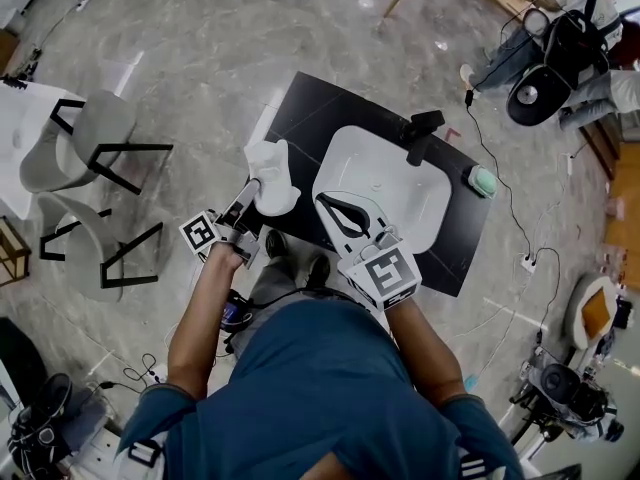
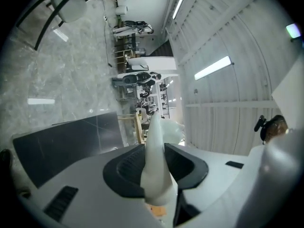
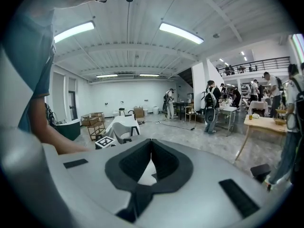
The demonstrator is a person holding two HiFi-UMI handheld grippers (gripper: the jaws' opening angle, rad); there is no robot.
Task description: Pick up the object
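My left gripper (image 1: pixel 254 192) is shut on a white moulded object (image 1: pixel 272 174) and holds it in the air over the left edge of the black table (image 1: pixel 300 118). In the left gripper view the white object (image 2: pixel 159 127) stands pinched between the dark pads of that gripper (image 2: pixel 156 151) and sticks out past them. My right gripper (image 1: pixel 325 204) hovers over the near rim of the white basin (image 1: pixel 410 193), its black jaws meeting at the tips with nothing in them. The right gripper view shows that gripper (image 3: pixel 151 144) shut the same way.
A black fixture (image 1: pixel 422 133) stands at the basin's far edge and a pale green item (image 1: pixel 484 180) lies at the table's right end. Two grey chairs (image 1: pixel 90 148) stand on the floor to the left. Cables run across the floor on the right, and a person sits at top right.
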